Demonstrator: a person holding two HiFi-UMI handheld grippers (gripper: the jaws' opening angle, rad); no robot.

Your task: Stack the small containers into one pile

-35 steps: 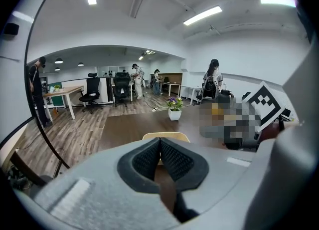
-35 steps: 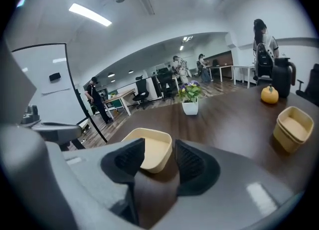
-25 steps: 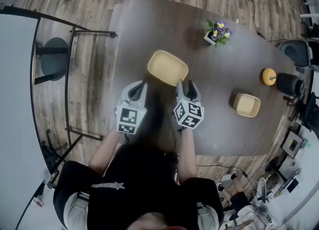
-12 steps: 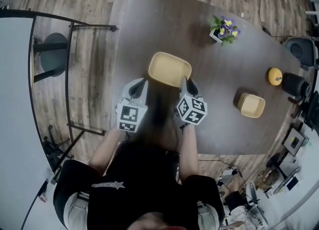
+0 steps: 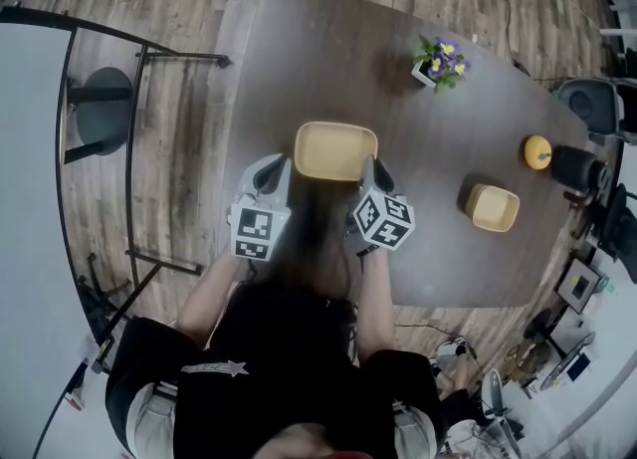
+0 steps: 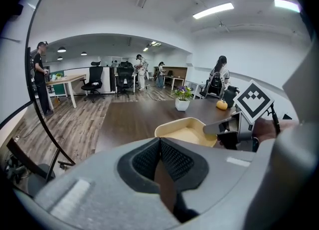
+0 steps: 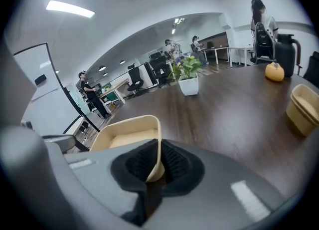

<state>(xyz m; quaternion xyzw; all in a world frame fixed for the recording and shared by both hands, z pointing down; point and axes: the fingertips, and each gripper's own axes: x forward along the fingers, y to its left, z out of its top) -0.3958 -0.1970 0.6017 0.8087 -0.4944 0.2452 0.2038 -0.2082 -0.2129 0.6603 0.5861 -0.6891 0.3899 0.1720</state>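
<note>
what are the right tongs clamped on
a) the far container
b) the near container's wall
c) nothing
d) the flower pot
B: in the right gripper view the right tongs have just closed, and their pads pinch the side wall of the near container.

My left claw [image 5: 271,166] and right claw [image 5: 370,164] are grey with black-and-white square markers. The container [image 5: 335,151] at my right tips is pale yellow; the table [image 5: 328,59], dark brown.
</note>
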